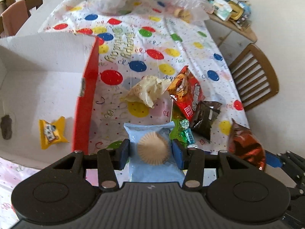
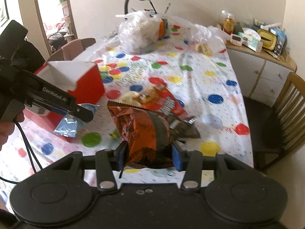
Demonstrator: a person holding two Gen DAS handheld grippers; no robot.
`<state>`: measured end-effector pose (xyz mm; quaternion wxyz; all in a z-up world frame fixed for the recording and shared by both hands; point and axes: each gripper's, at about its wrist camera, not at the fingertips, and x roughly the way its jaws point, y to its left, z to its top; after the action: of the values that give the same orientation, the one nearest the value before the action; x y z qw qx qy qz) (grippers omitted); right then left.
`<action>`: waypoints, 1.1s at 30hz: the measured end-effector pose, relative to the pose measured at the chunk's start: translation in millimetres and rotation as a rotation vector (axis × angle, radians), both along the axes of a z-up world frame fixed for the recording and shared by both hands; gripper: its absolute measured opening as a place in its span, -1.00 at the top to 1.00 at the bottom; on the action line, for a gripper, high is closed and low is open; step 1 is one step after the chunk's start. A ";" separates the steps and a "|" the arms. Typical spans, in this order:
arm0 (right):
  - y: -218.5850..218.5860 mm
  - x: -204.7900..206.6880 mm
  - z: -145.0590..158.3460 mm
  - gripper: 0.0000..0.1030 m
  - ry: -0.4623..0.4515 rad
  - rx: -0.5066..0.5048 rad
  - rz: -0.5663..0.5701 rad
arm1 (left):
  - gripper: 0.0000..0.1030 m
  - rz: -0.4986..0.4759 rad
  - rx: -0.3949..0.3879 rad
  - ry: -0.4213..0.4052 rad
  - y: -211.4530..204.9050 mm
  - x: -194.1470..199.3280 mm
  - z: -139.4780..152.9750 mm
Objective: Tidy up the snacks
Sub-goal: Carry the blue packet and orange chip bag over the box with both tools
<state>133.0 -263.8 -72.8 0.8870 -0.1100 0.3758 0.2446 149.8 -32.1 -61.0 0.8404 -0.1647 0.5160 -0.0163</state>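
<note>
Blue cake packet and crumpled, perhaps chip, bag held aloft.

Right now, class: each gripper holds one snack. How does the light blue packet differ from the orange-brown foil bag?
The light blue packet lies flat and smooth; the orange-brown foil bag is crumpled and puffy. The packet shows a round ridged cake through its front; the bag hides its contents. The left gripper holds the packet, the right gripper the bag. Both are sealed and clamped between blue-padded fingers.

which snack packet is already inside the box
The yellow packet alone lies on the white floor of the red-sided box. The blue cupcake packet and the orange-brown bag are held in grippers; the other packets lie on the tablecloth.
</note>
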 end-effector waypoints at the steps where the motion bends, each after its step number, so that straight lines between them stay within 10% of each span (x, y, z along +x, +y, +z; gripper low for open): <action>1: 6.9 -2.6 3.0 0.11 -0.006 0.004 0.005 | 0.10 -0.005 0.004 -0.008 4.5 -2.8 5.0; 16: 127.5 -15.9 20.9 0.12 -0.055 0.037 0.067 | 0.09 -0.018 0.081 -0.101 96.8 -26.6 52.9; 33: 254.6 5.2 -4.4 0.12 -0.066 -0.062 0.149 | 0.09 0.089 0.151 -0.069 213.3 -34.5 28.5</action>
<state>138.3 -9.1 -77.3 0.8745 -0.1730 0.3447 0.2942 115.3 181.2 -32.5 0.8676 -0.1230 0.4788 0.0542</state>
